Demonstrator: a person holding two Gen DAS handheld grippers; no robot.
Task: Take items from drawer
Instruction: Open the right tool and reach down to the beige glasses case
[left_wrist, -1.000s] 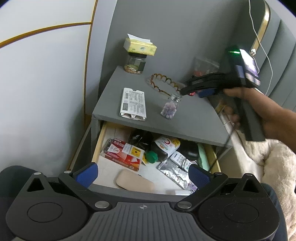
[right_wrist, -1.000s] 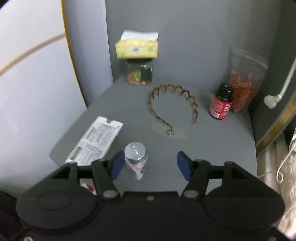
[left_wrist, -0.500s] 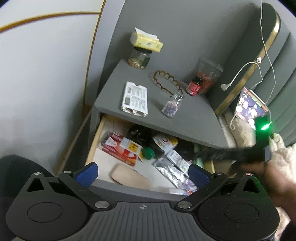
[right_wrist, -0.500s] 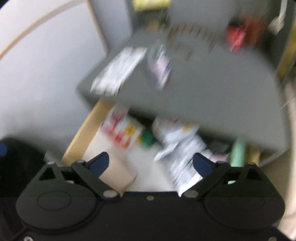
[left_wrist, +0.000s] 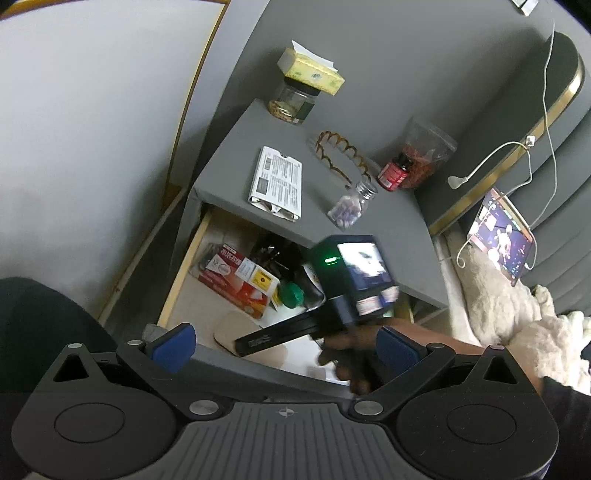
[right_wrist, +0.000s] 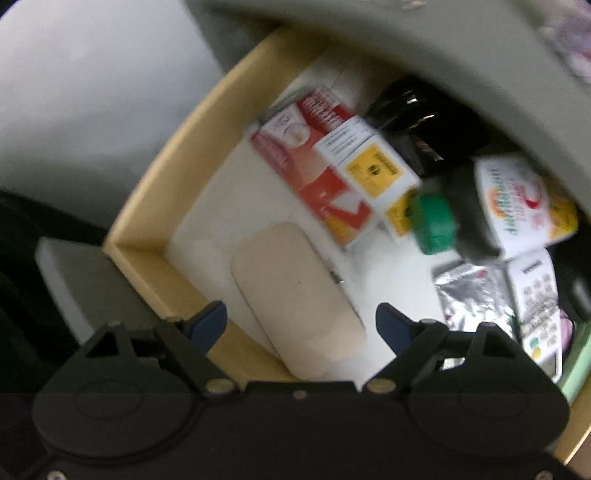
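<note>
The open drawer (right_wrist: 159, 184) holds a beige oval case (right_wrist: 295, 291), a red and white box (right_wrist: 314, 166), a green-capped bottle (right_wrist: 434, 225), a white labelled bottle (right_wrist: 517, 206) and foil blister packs (right_wrist: 469, 295). My right gripper (right_wrist: 300, 325) points steeply down over the drawer's front left. Its jaws are closing, still wide, with the beige case below the gap and no pad touching it. In the left wrist view its black body (left_wrist: 351, 284) and the hand hang over the drawer (left_wrist: 184, 266). My left gripper (left_wrist: 284, 347) stands open and empty, in front of the drawer.
On the grey nightstand top (left_wrist: 229, 166) stand a pill bottle (left_wrist: 351, 206), a printed packet (left_wrist: 277, 182), a brown headband (left_wrist: 340, 155), a red bottle (left_wrist: 395, 171) and a jar under a tissue box (left_wrist: 291, 103). A lit tablet (left_wrist: 502, 240) and white cables lie right.
The right gripper left the nightstand top, where the pill bottle stands, and dropped over the open drawer, tipping downward with wider jaws. The left gripper's view rolled a little.
</note>
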